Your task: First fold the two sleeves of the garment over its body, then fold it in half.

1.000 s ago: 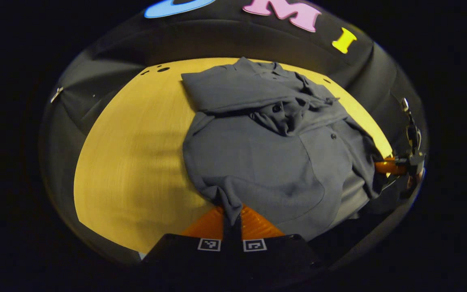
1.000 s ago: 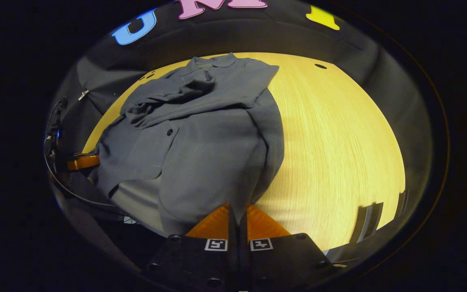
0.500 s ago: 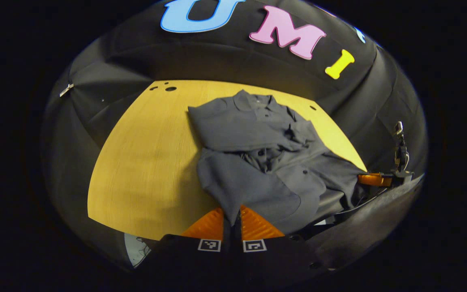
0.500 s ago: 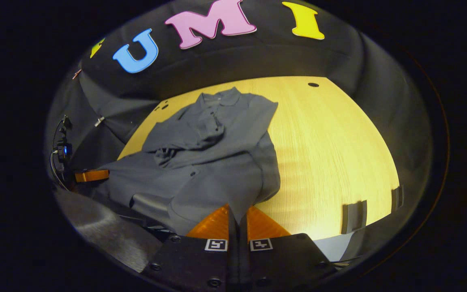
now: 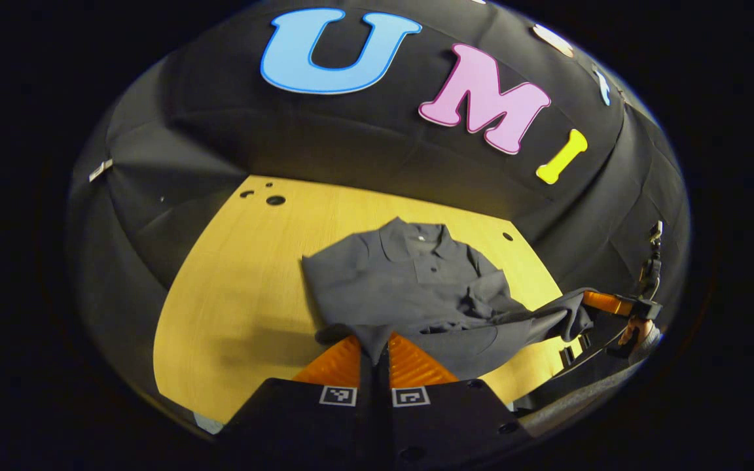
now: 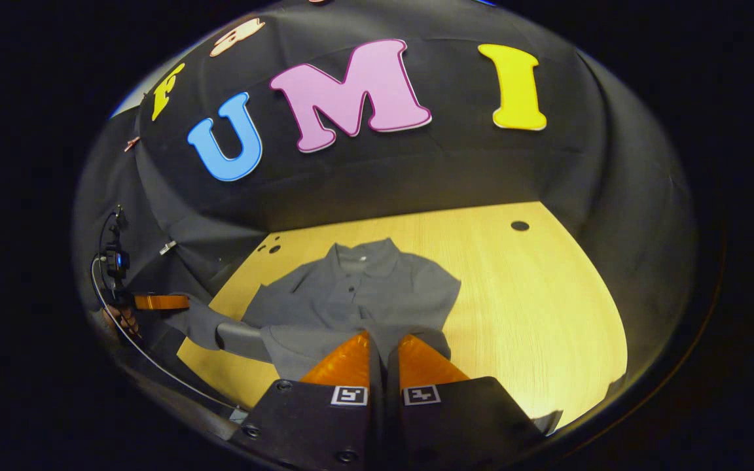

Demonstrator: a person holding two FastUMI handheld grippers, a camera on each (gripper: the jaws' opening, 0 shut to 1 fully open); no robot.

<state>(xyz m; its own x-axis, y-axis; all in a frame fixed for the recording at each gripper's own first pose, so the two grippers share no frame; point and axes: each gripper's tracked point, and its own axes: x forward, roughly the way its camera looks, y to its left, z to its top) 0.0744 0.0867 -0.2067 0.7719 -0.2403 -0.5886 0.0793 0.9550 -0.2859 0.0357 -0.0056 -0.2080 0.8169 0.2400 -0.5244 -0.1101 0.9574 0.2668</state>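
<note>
A grey collared shirt [image 5: 410, 288] lies on the yellow wooden table [image 5: 239, 281], collar toward the far wall, with both sleeves bunched over its chest. My left gripper [image 5: 377, 350] is shut on one corner of the hem. My right gripper [image 5: 596, 302] holds the other corner off to the right, and the hem hangs raised between the two. In the right gripper view the shirt [image 6: 364, 294] spreads ahead of my right gripper [image 6: 383, 347], which is shut on the hem. The left gripper [image 6: 174, 302] shows at the far left, pinching cloth.
Bare tabletop [image 6: 534, 307] stretches to the right of the shirt in the right gripper view. Small round holes [image 5: 275, 199] mark the far corners of the table. A hand [image 6: 122, 320] and a cable sit behind the left gripper. The black cloth wall closes the back.
Both grippers have risen with the hem, lifting the shirt's lower half off the table and carrying it toward the collar. Less of the shirt's lower body lies flat.
</note>
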